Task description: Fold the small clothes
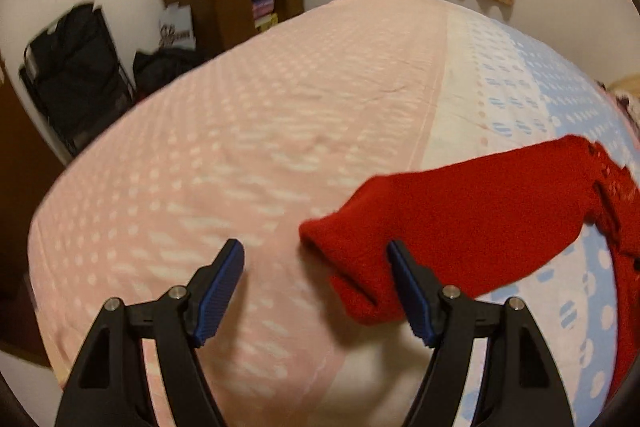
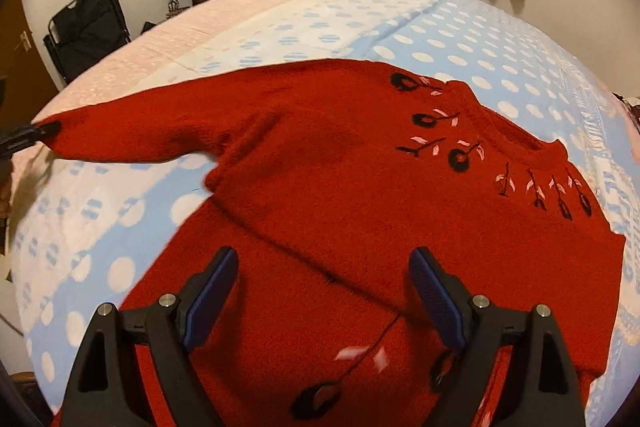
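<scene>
Left wrist: left tongs (image 1: 316, 255) held apart, empty, by sleeve cuff (image 1: 320, 235). Red sweater (image 2: 340, 187) laid flat on bed (image 2: 480, 39), mid-sheet. Right tongs (image 2: 324, 263) apart over hem, nothing gripped.

Left wrist view: red sweater (image 1: 500, 211) cut off by the lens rim at 3 to 4 o'clock, only one sleeve and a strip of body visible. Bedspread (image 1: 224, 163) pattern smeared by blur. Clutter on the wooden cabinet (image 1: 256, 3) at 11 o'clock is too blurred to identify. Right wrist view: sweater hem hidden behind the right gripper (image 2: 324, 291) at 6 o'clock. Left gripper (image 2: 24, 141) at 9 o'clock is clipped by the edge, its opening unreadable there.
</scene>
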{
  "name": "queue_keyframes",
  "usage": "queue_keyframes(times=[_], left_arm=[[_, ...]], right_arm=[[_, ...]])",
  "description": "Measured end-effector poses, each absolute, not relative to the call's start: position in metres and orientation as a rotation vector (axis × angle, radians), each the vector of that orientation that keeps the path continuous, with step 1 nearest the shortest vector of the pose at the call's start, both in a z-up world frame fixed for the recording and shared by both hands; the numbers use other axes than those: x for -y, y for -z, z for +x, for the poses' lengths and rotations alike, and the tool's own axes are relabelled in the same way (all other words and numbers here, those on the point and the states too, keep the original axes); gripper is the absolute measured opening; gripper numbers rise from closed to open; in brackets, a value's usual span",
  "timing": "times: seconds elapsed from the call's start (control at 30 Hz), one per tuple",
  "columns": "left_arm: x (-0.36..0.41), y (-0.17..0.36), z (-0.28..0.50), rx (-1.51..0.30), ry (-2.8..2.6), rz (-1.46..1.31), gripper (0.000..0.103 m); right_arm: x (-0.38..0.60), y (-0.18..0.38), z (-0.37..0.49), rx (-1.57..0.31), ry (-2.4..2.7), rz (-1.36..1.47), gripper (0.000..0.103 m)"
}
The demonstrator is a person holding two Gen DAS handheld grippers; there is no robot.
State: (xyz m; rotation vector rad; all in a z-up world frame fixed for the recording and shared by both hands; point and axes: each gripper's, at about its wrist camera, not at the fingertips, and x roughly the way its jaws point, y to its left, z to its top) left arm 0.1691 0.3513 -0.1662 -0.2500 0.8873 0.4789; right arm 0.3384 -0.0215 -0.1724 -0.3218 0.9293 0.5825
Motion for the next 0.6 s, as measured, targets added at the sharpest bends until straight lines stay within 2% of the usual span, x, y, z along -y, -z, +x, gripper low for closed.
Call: queue_keyframes(times=[0.27, 0.43, 0.53, 0.57, 0.6], left_arm=[[-0.326, 0.163, 0.145, -0.854, -0.387, -0.393, 0.076], [-0.322, 0.169, 0.171, -0.822, -0.377, -0.387, 0.076], [-0.334, 0.180, 0.186, -0.843, -0.402, -0.436, 0.071], [-0.336, 0.182, 0.188, -0.847, -0.414, -0.440, 0.059], [-0.336, 0.184, 0.189, -0.851, -0.436, -0.425, 0.039]], right_arm=[[0.016, 0.170, 0.314, -0.881, -0.590, -0.400, 0.088], [0.010, 0.167, 0.308, -0.871, -0.602, -0.394, 0.088], [0.010, 0.163, 0.300, -0.861, -0.616, -0.393, 0.088], [0.010, 0.162, 0.297, -0.858, -0.620, -0.395, 0.088], [0.012, 0.160, 0.295, -0.854, -0.625, -0.395, 0.088]])
